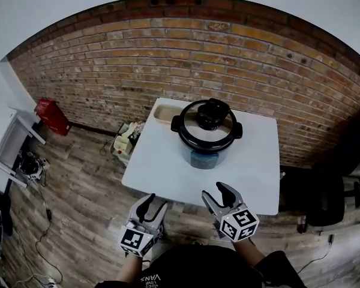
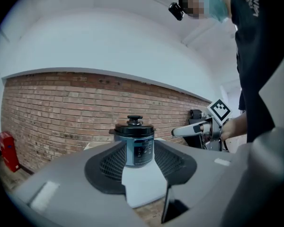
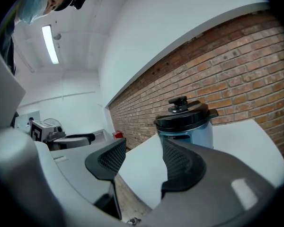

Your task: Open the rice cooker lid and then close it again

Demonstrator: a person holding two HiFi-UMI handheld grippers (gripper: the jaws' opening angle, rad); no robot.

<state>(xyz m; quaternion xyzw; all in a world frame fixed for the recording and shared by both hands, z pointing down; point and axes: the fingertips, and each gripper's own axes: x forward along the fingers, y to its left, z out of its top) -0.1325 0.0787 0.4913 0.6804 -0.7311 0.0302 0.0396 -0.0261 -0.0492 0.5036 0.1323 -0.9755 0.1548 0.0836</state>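
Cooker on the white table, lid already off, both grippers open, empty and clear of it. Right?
Not quite: the lid is on the rice cooker, shut, as the head view shows. The rest holds: it stands on the white table, and the left gripper and right gripper are open, empty and clear of it.

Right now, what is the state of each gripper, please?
Left gripper: open, holding nothing.
Right gripper: open, holding nothing.
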